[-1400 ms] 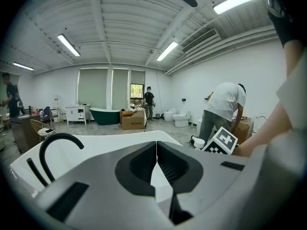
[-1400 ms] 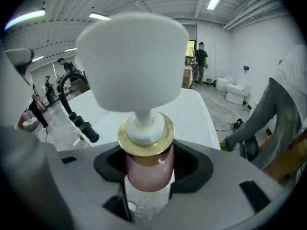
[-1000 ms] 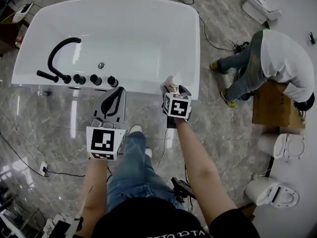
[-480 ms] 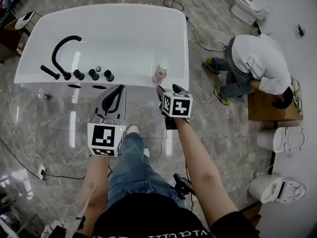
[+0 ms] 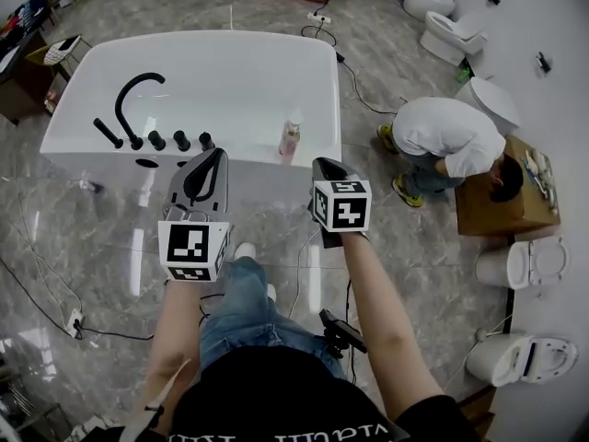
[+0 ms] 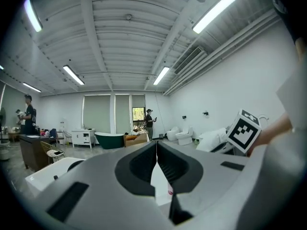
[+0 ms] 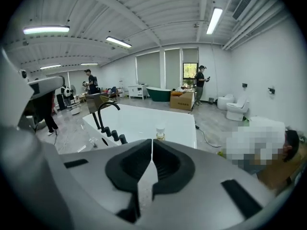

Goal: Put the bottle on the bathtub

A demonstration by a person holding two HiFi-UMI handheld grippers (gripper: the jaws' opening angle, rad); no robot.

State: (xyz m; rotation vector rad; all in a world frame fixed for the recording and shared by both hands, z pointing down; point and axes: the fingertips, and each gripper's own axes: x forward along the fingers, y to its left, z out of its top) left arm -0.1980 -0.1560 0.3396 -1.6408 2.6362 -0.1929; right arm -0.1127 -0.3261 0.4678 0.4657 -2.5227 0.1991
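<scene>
The small bottle [image 5: 291,136], pale with a white cap, stands upright on the near rim of the white bathtub [image 5: 230,72], towards its right end. My right gripper [image 5: 323,165] is shut and empty, a short way in front of the bottle and apart from it. In the right gripper view the bottle [image 7: 159,132] shows just above the closed jaws [image 7: 152,146], with the tub [image 7: 139,121] behind it. My left gripper [image 5: 213,155] is also shut and empty, near the tub's front wall, left of the bottle.
A black faucet [image 5: 134,99] with several knobs sits on the tub's near left rim. A person [image 5: 451,141] crouches at the right beside a wooden box [image 5: 504,201]. Toilets [image 5: 529,265] line the right side. Cables [image 5: 55,313] lie on the marble floor.
My right gripper let go of the bottle, which now stands alone on the rim. The gripper drew back towards me and is shut. The left gripper barely moved.
</scene>
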